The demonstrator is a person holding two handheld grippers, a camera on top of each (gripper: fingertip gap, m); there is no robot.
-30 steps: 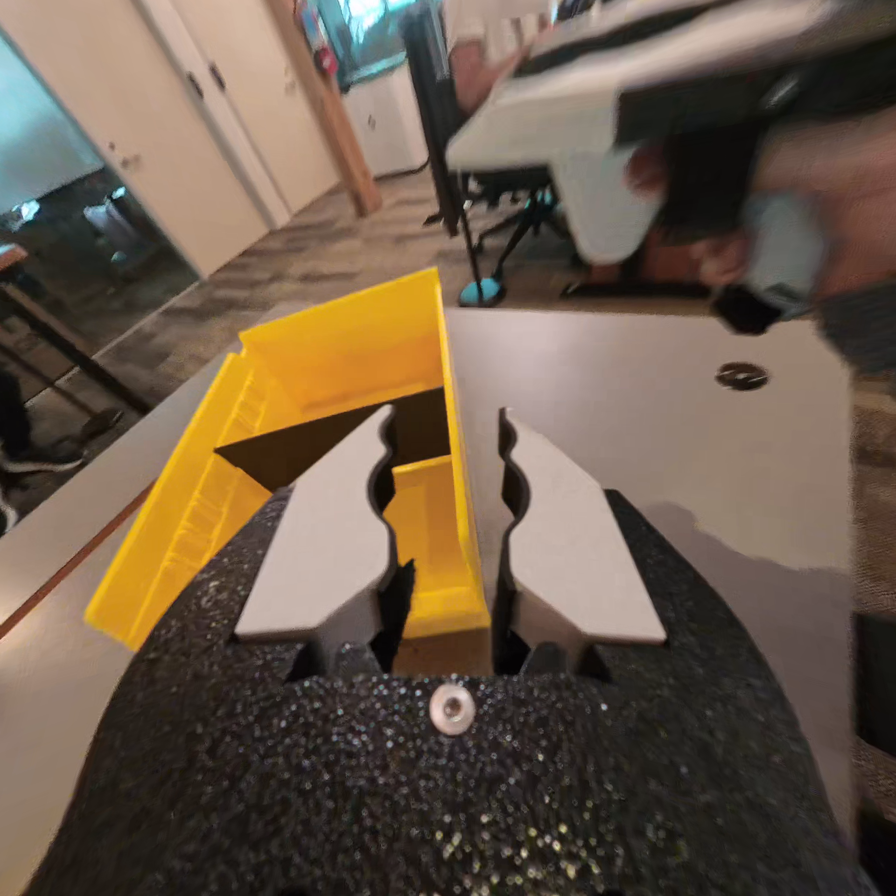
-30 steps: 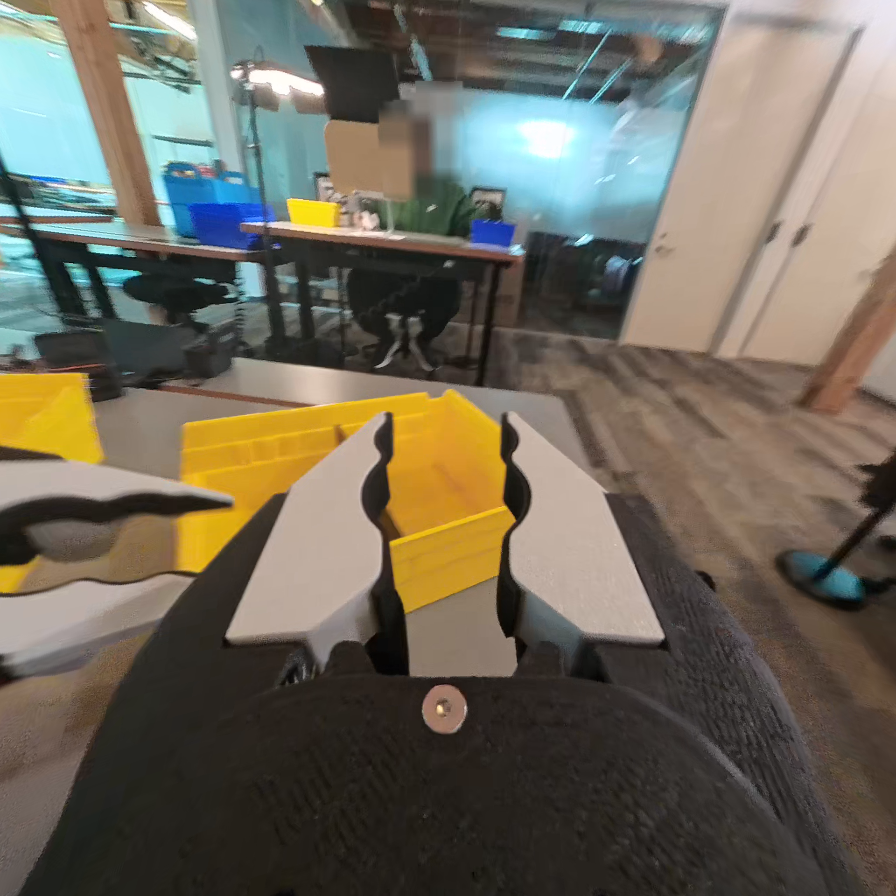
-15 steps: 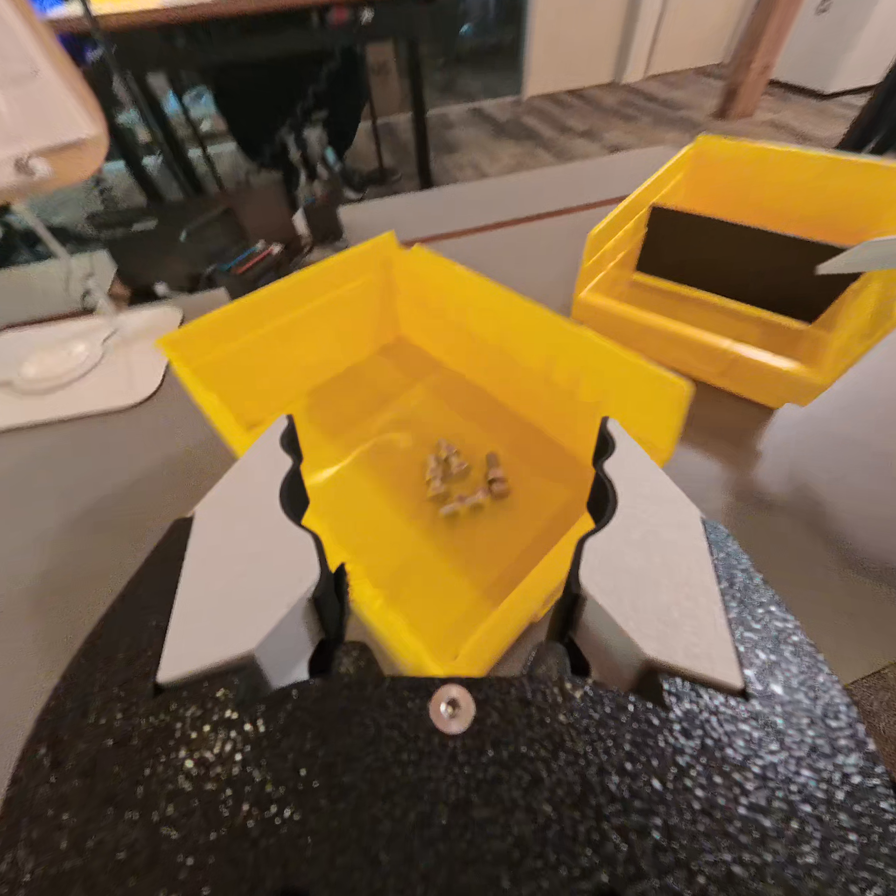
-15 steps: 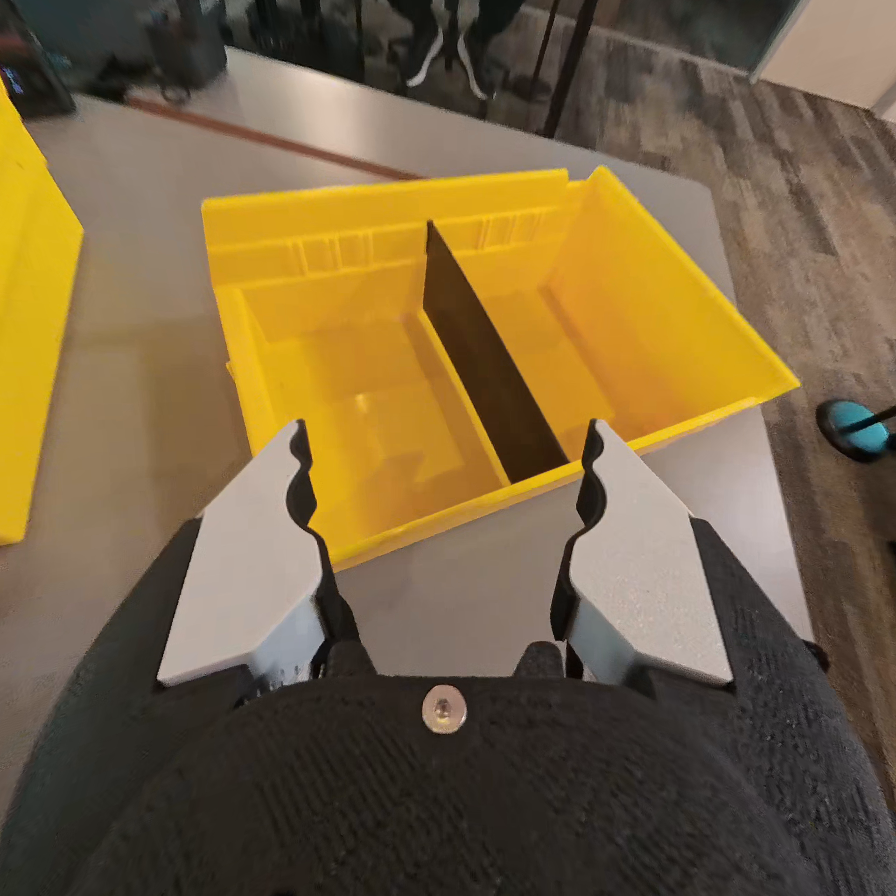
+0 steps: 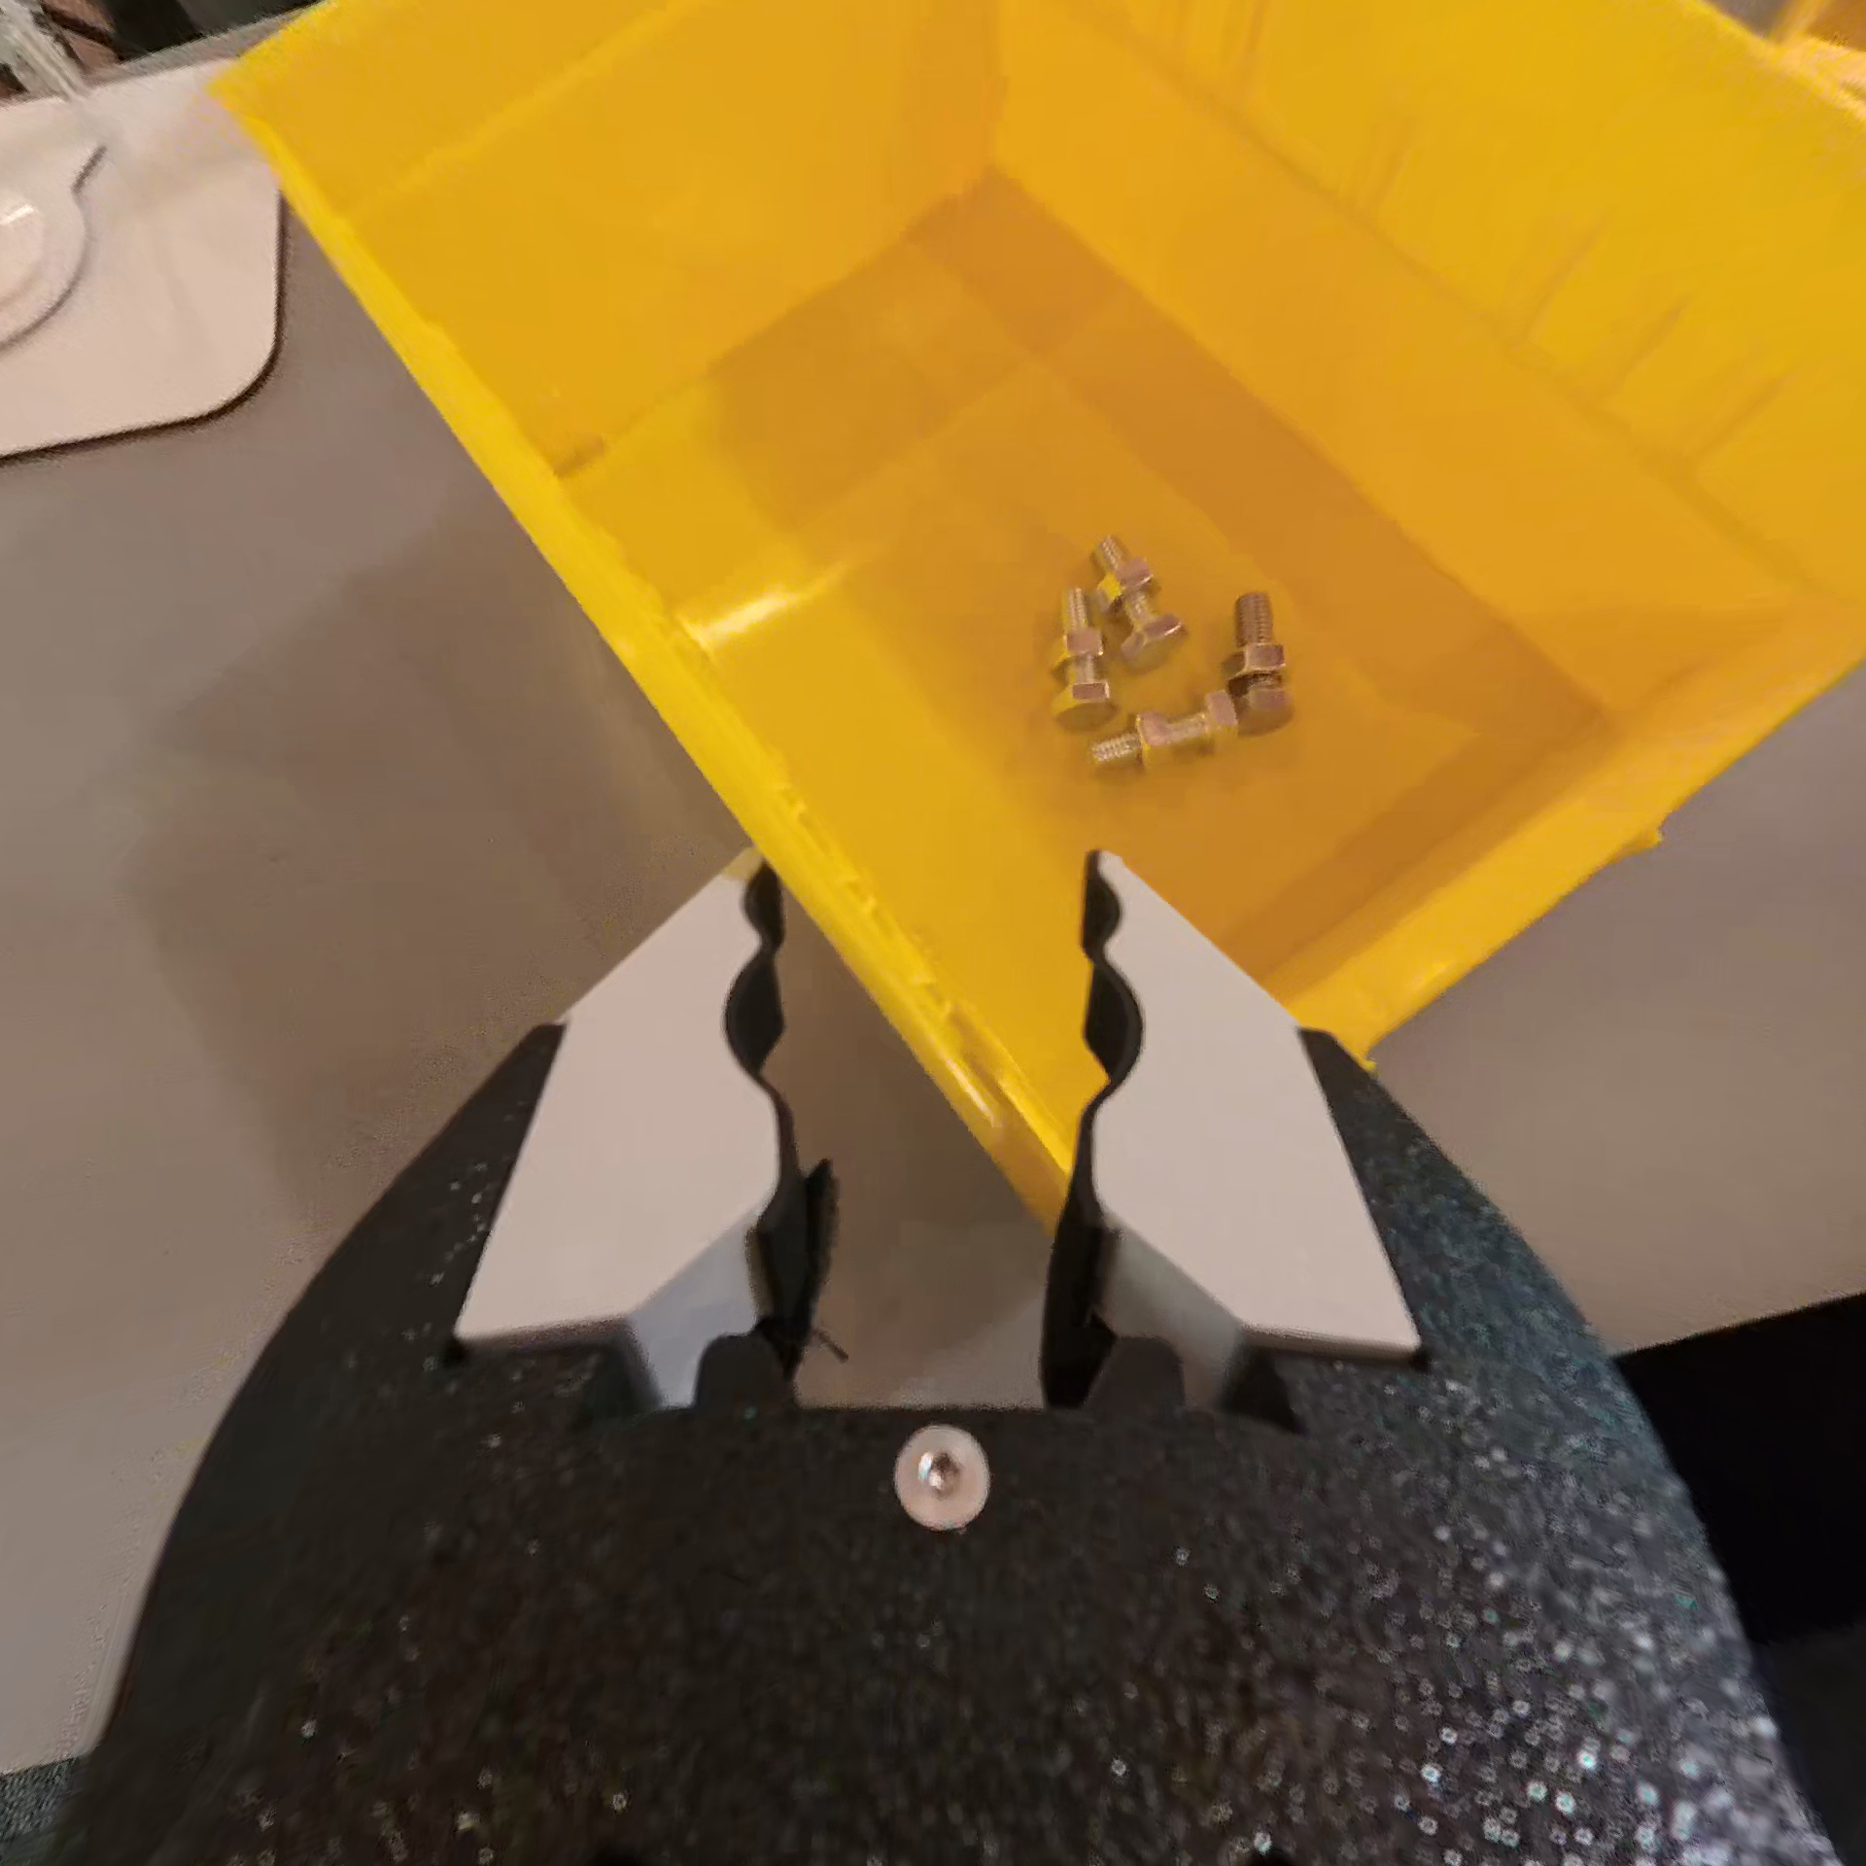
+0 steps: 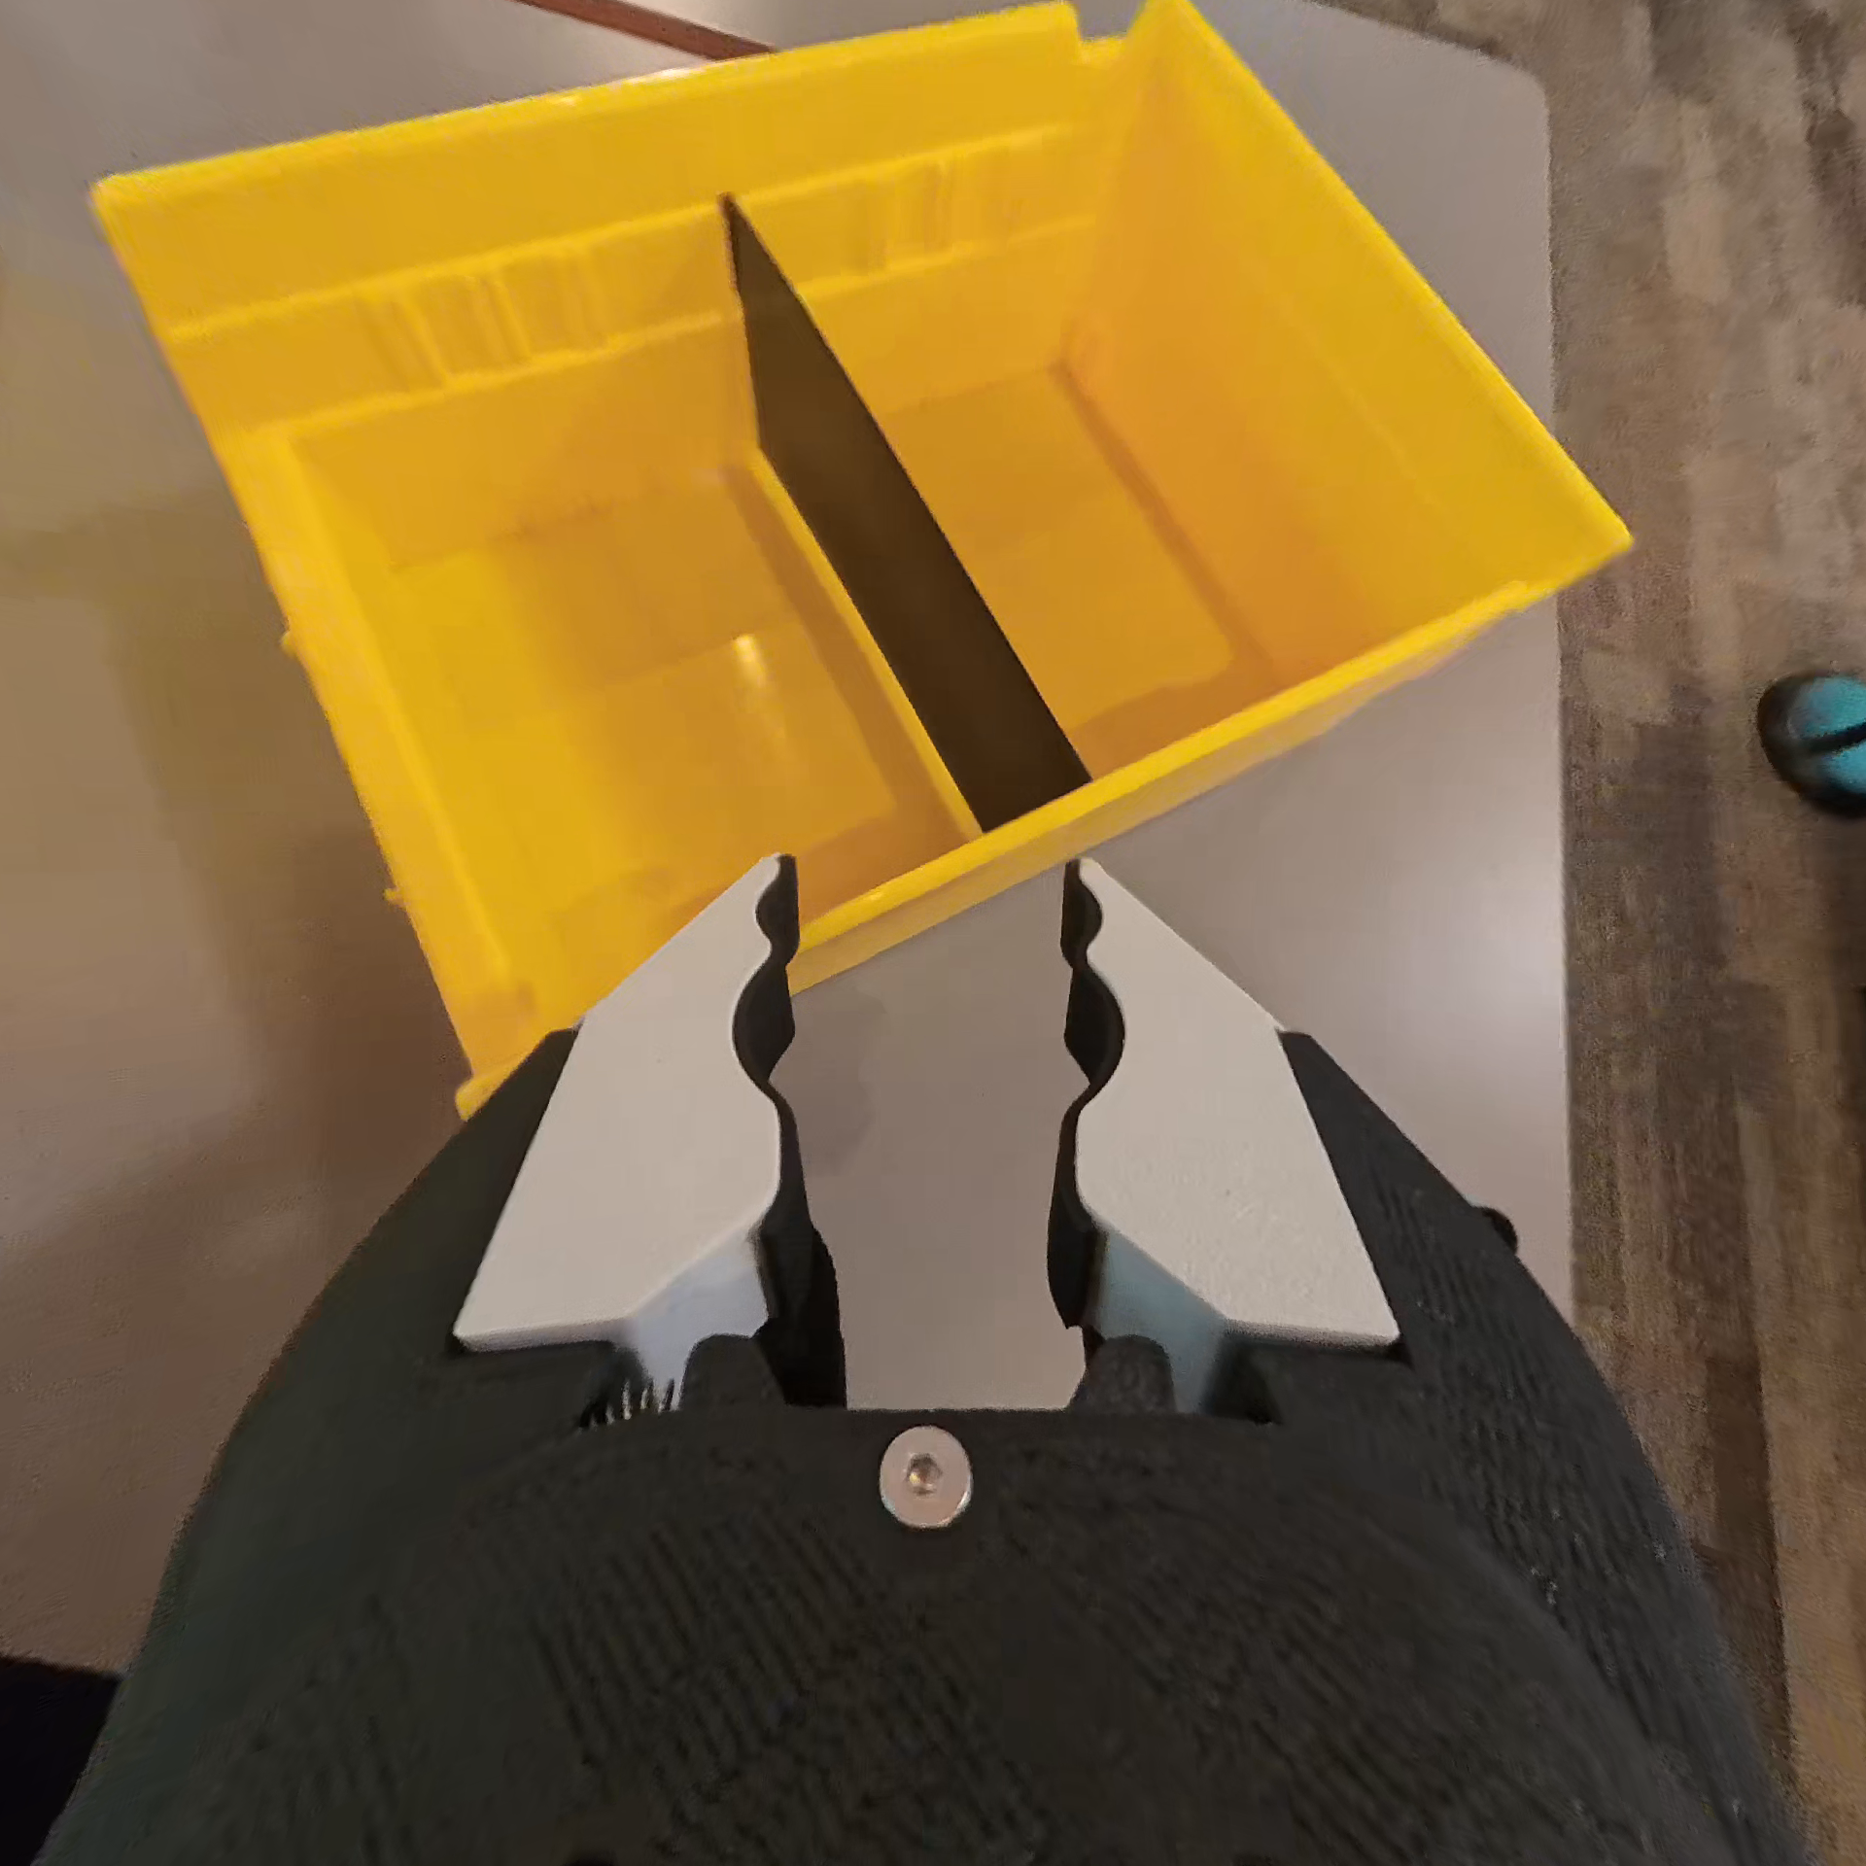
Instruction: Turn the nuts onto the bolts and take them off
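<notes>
Several brass bolts with nuts on them (image 5: 1161, 656) lie in a small heap on the floor of a yellow bin (image 5: 626, 232). My left gripper (image 5: 924, 878) is open and empty, above the bin's near corner, with the bolts ahead and to the right. In the right wrist view a second yellow bin (image 6: 525, 232) has a black divider (image 6: 889, 565) between two compartments that hold nothing. My right gripper (image 6: 924, 878) is open and empty, just over that bin's near rim.
Both bins stand on a grey table (image 5: 252, 757). A white pad (image 5: 121, 293) lies at the far left of the left wrist view. The table's right edge (image 6: 1555, 909) drops to wood-look floor with a teal-and-black object (image 6: 1818, 737). Some 45 cm of space lies between my two pairs of fingers.
Both grippers have tilted down and moved closer over their bins. Both have narrowed since half a second ago but stay open. The room behind has dropped out of view.
</notes>
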